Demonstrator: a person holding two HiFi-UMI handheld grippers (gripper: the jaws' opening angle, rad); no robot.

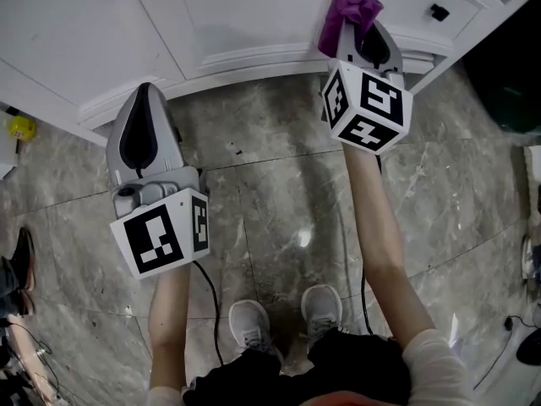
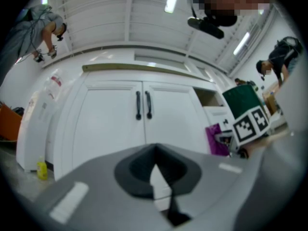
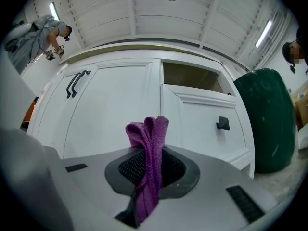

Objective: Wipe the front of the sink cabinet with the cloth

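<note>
The fingers of the right gripper (image 3: 148,163) are clamped on a purple cloth (image 3: 150,138), which stands bunched above them. The left gripper (image 2: 155,170) has its fingers pressed together with nothing between them. The cloth sits close to the white sink cabinet (image 3: 113,109), low down by the drawer side; whether it touches I cannot tell. I'd judge the wiping barely begun, with nearly the whole front left to do.

**Surfaces and Finishes**

A soft, nubbly purple knitted cloth (image 3: 147,143) is seen against the smooth, satin white painted sink cabinet (image 3: 110,109). The grey marble-patterned floor tiles (image 1: 279,201) are polished glossy. Matt grey plastic is shown on the right gripper (image 3: 144,177).
</note>
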